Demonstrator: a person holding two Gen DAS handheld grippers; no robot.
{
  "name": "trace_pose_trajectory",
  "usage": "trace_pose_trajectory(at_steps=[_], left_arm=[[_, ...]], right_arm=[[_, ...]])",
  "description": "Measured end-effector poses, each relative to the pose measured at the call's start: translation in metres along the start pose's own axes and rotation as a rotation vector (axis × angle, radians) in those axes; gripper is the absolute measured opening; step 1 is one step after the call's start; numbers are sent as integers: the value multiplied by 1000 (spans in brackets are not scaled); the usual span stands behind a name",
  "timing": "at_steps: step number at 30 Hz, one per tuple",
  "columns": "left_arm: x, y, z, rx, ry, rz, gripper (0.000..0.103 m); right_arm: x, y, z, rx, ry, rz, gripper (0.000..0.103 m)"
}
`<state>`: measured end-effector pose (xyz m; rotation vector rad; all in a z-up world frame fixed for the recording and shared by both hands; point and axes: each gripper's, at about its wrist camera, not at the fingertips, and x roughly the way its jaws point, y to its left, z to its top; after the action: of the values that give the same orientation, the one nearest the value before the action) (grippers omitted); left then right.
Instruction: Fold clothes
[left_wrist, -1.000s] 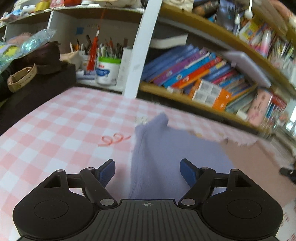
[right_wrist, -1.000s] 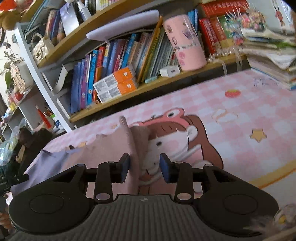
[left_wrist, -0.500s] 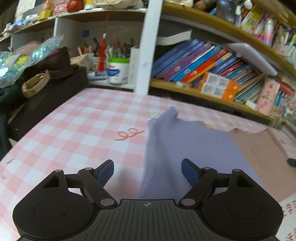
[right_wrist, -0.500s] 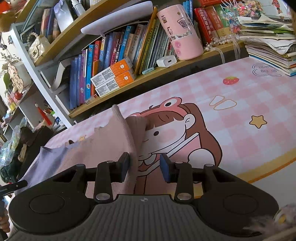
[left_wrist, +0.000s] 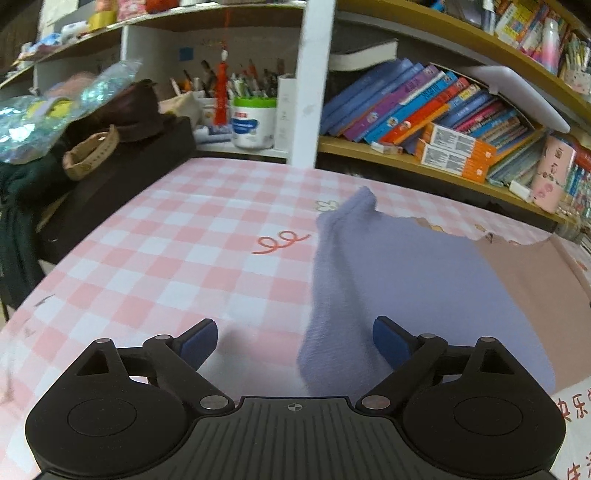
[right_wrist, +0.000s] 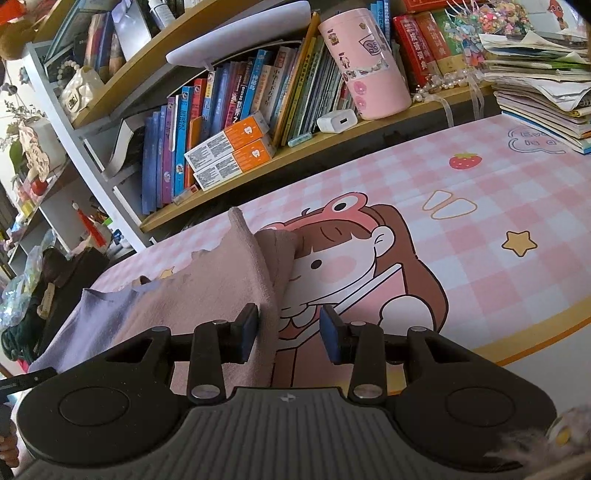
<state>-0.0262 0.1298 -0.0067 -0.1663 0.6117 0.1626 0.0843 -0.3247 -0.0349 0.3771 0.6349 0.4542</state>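
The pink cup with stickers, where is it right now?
In the right wrist view, the pink cup stands on the wooden shelf, right of the books, beside a white charger.

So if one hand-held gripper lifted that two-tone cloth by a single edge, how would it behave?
The cloth would probably drape limply rather than hold shape: its edges already curl up in soft folds. It looks thin and light, lying nearly flat on the checked table cover. The fuzzy weave suggests it would grip the pads rather than slip.

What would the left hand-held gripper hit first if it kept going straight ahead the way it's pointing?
Probably the raised edge of the lavender knit garment, lying between the open left hand-held gripper fingers; depth is hard to judge.
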Motion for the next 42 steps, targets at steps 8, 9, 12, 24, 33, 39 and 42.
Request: trace_pose_trajectory(at_steps=[8,9,12,24,33,39,42], left_arm=[[-26,29,-10,-200,-7,-82,93],[-28,36,-12,-244,-9,-99,93],[-29,45,-15,-320,-13,-121,93],[-26,70,-21,-550,-27,-161,91],[-9,80,-19,-726,-39,-152,63],[2,86,-18,-844,-48,-145,26],[6,87,-17,-881,-61,-141,18]], right_arm=[[3,9,-2,-31,27,51,17],[3,9,-2,-32,27,57,16],[3,12,-3,-32,32,71,16],[22,69,-14,-182,95,150,16],[34,111,-24,-413,96,126,17],[38,128,-22,-599,138,154,18],[39,127,-22,-636,149,172,18]])
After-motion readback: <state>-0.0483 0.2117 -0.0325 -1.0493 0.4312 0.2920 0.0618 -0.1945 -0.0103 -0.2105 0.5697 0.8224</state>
